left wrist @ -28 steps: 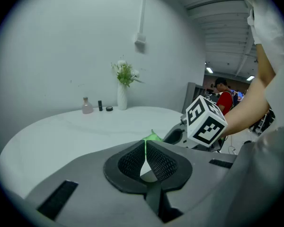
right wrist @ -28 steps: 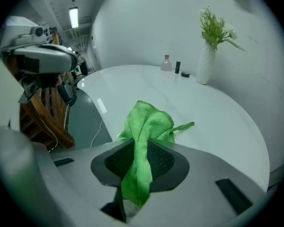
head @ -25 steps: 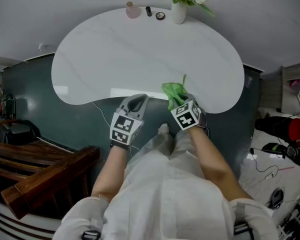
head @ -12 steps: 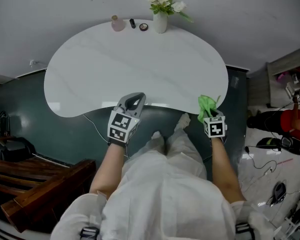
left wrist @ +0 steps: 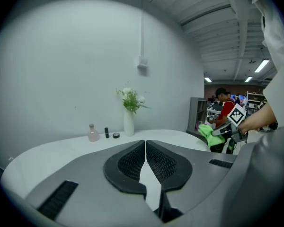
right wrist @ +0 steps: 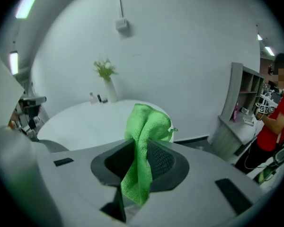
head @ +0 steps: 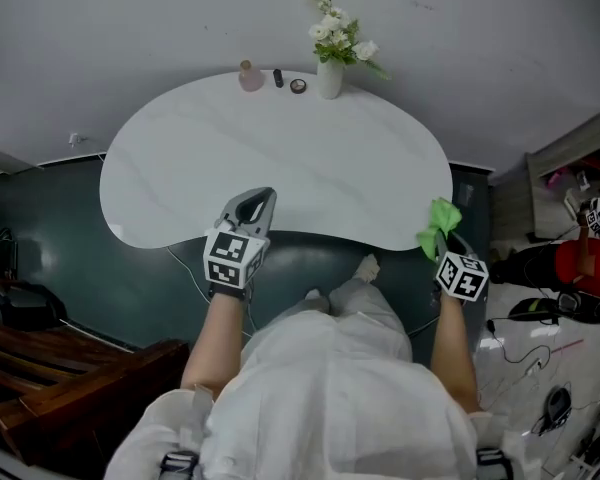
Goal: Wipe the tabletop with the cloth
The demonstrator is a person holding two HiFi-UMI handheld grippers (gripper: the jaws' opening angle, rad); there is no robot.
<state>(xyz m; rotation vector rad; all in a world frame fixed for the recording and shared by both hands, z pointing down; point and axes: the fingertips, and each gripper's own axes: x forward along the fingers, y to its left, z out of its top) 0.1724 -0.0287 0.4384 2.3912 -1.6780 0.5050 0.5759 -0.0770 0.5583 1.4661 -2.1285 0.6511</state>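
Note:
The white kidney-shaped tabletop (head: pixel 280 158) fills the middle of the head view. My right gripper (head: pixel 445 238) is shut on a bright green cloth (head: pixel 439 223), held off the table's right edge and not touching it. In the right gripper view the cloth (right wrist: pixel 143 143) bunches up between the jaws and hangs down in front, with the tabletop (right wrist: pixel 94 119) beyond. My left gripper (head: pixel 254 206) hovers over the near edge at the middle, its jaws shut with nothing between them. In the left gripper view the right gripper with the cloth (left wrist: pixel 208 132) shows at the right.
A white vase of flowers (head: pixel 330 73), a pink bottle (head: pixel 249 76) and two small dark items (head: pixel 288 82) stand along the table's far edge. Wooden furniture (head: pixel 50 388) sits at the lower left. Shelves and clutter (head: pixel 570 218) lie to the right, where a person in red (right wrist: pixel 277 112) stands.
My right gripper has carried the green cloth from the table's near edge rightward, past the table's right end. The left gripper has stayed near the front edge.

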